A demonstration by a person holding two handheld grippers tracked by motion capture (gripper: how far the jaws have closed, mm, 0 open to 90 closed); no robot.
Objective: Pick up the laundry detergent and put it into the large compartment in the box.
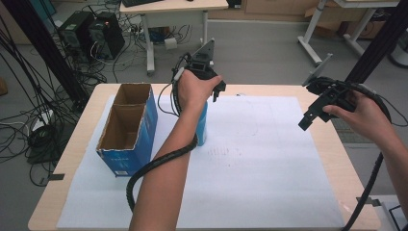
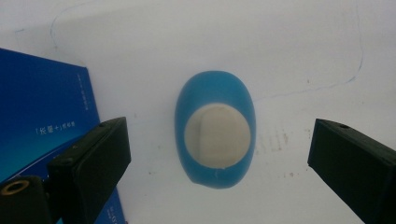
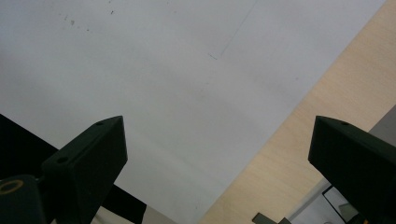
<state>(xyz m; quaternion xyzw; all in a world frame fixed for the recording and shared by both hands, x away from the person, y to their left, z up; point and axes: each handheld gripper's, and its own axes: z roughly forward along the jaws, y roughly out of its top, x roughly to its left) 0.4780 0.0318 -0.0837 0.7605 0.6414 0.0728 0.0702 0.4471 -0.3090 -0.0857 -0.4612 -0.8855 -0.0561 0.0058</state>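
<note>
A blue bottle with a white cap (image 2: 215,133) stands upright on the white sheet, just right of an open blue carton (image 1: 127,127). My left gripper (image 2: 219,135) hangs straight above the bottle and looks down on its cap. Its jaws are open wide, one on each side of the bottle and not touching it. In the high view the hand on the left gripper (image 1: 211,86) covers the bottle's top, and the bottle's lower body (image 1: 202,127) shows beneath it. My right gripper (image 1: 312,113) is held open and empty above the table's right edge.
A white paper sheet (image 1: 260,159) covers most of the wooden table (image 1: 337,159). The carton (image 2: 42,107) has two cardboard-lined compartments and stands close to the bottle's left. Desks, computers and cables stand on the floor beyond the table.
</note>
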